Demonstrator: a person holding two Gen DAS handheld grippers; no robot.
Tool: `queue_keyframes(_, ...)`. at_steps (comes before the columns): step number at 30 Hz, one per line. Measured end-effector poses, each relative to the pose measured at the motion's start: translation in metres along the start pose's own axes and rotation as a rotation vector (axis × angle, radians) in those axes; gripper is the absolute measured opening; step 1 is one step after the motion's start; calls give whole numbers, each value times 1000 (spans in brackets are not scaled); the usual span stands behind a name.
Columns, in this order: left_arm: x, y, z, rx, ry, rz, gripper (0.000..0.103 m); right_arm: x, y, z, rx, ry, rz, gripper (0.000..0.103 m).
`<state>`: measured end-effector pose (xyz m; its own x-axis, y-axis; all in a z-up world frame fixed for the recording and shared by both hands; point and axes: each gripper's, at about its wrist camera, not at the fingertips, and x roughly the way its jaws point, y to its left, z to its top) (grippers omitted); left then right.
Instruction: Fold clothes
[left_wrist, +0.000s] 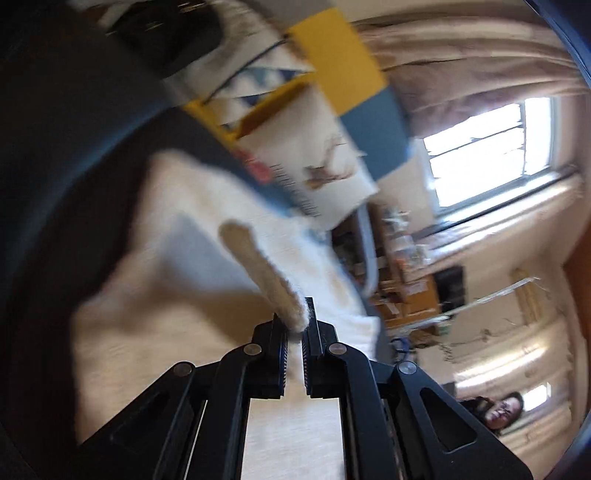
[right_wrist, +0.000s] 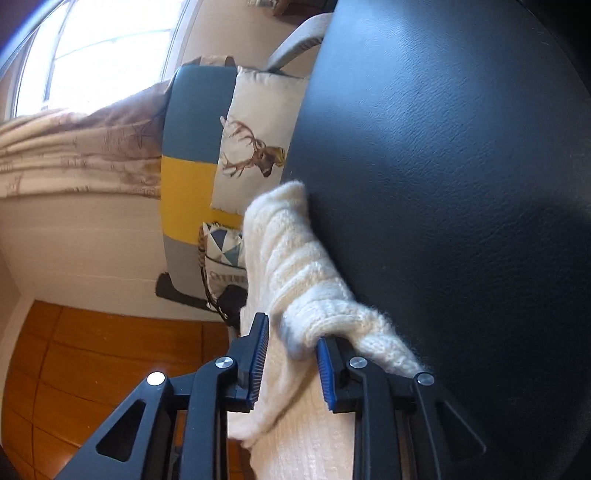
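Left gripper (left_wrist: 295, 334): black fingers drawn almost together, pinching a thick rolled edge of the cream knit sweater (left_wrist: 207, 266); the edge runs up and away from the tips as a narrow ridge.
Left view quality: heavily blurred, so finer detail of the grip cannot be told.
Sweater, left view: spread flat over the dark table (left_wrist: 48, 184), reaching from beneath the fingers out toward the table's far edge.
Right gripper (right_wrist: 291, 338): jaws partly apart, blue ribbed pads showing; a fold of the sweater (right_wrist: 291, 258) sits between them.
Right contact: knit bunches over the tip of the right-hand finger (right_wrist: 328, 365) and drapes past it; a gap shows beside the left-hand finger (right_wrist: 258, 354), so whether the pads press the cloth cannot be told.
Sweater, right view: lies along the table (right_wrist: 461, 184) edge, part resting on the black surface, part hanging off beside it.
Surroundings: sofa (right_wrist: 188, 155) in teal, yellow and grey blocks beyond the table edge, with a deer-print cushion (right_wrist: 258, 147) and a triangle-print cushion (right_wrist: 221, 251); wooden floor (right_wrist: 92, 350) below; bright window (right_wrist: 110, 44) behind.
Person (left_wrist: 498, 410): seen small at the lower right of the left view.
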<state>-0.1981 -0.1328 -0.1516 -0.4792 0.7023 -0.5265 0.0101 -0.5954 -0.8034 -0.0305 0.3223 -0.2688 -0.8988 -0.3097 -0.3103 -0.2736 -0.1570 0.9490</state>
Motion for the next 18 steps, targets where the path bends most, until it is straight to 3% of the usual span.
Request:
queue_keyframes(2,6,17,-2,-32,23,25,6,3,-1,5,30,-8,12,32)
queue_keyframes(4,14,19,1,-40,26,34,6,11,7,7,-6,12,-32,32)
queue_keyframes(6,18,6,8,-18,17,14,6,17,17,7,-54,19,-57,26)
queue_keyframes(7,17,-8,14,7,-2,-8,6,18,24,7,-84,16,-59,24)
queue_keyframes(10,-1,-55,32,106,-88,-120,6,11,45,8,-149,-38,67,24)
queue_keyframes(13,-17,-73,39,160,-137,-163,6,15,53,6,-232,-44,65,24)
queue_keyframes(15,-11,-55,37,150,-117,-95,6,23,41,5,-226,-10,16,24)
queue_keyframes(18,10,-2,29,38,-32,29,6,30,26,1,-214,34,-56,24)
